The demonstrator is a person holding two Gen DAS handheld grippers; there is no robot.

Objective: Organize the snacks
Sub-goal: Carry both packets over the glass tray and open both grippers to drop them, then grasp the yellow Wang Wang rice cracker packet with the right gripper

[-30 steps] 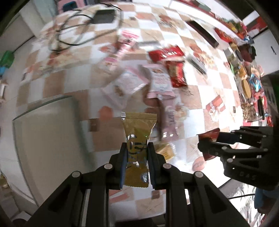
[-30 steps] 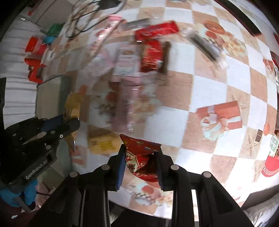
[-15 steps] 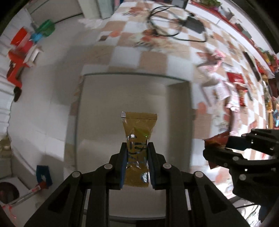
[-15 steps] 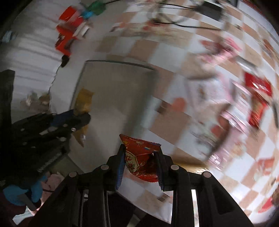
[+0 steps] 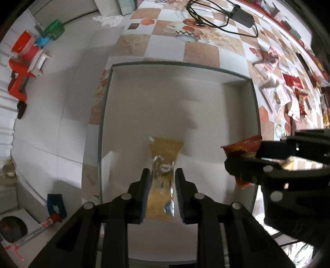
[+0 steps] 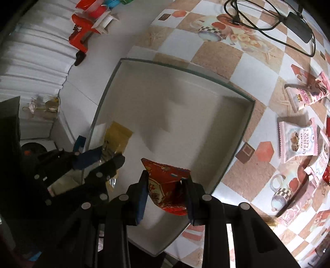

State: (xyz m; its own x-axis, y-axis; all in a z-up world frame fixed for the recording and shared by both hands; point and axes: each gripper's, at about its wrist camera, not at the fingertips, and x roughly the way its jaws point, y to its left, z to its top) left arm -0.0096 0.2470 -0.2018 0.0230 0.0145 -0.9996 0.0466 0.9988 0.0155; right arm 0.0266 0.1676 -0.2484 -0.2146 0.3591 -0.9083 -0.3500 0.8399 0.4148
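A large open white box (image 5: 181,68) (image 6: 175,68) stands on the checkered table. My left gripper (image 5: 163,175) is over the box with the gold snack packet (image 5: 164,156) between its fingers; the fingers stand wider than before and the packet is blurred. The same gripper and gold packet (image 6: 115,136) show at the left of the right wrist view. My right gripper (image 6: 166,181) is shut on a red snack packet (image 6: 165,183), held over the box's near right part. It also shows in the left wrist view (image 5: 243,150).
Pink and red snack packets (image 6: 297,140) (image 5: 278,96) lie on the table right of the box. A black cable with adapter (image 5: 224,16) lies at the far side. Red, blue and green items (image 5: 26,53) sit on the floor left.
Both grippers swung left from the snack pile to over the white box. The left fingers have spread and the gold packet has slipped lower and blurred. The right still grips the red packet.
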